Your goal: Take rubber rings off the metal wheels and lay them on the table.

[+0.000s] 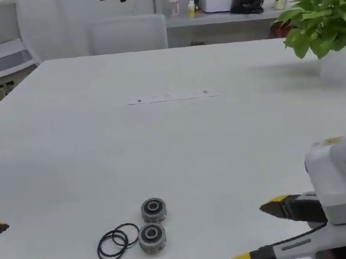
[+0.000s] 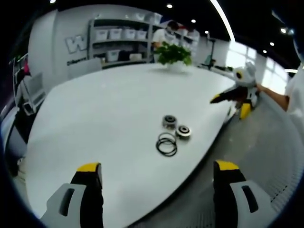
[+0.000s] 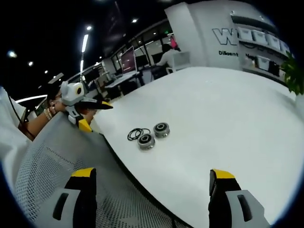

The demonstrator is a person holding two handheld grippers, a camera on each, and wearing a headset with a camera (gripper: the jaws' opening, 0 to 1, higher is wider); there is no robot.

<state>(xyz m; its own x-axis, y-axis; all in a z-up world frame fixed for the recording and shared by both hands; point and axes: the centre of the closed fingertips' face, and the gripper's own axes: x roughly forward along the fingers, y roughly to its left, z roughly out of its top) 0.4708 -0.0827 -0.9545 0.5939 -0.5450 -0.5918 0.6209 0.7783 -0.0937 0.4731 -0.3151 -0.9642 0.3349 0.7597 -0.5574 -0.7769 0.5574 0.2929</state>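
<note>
Fingers [image 2: 89, 183] on the left gripper [image 2: 156, 166] and right gripper [image 3: 152, 173] are spread and empty; some rings [image 1: 116, 242] already lie left of the wheels [image 1: 152, 235], and more may remain.

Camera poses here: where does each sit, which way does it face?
Head view: on the headset, looking forward and down at the table, metal wheels and rubber rings; gripper jaws enter at both bottom corners.
Left gripper view: on the left gripper, facing across the table toward the plant; own open jaws at bottom.
Right gripper view: on the right gripper, looking over the table's edge at the wheels; own open jaws at bottom.
Shared: both gripper views show wheels, rings, the other gripper.
</note>
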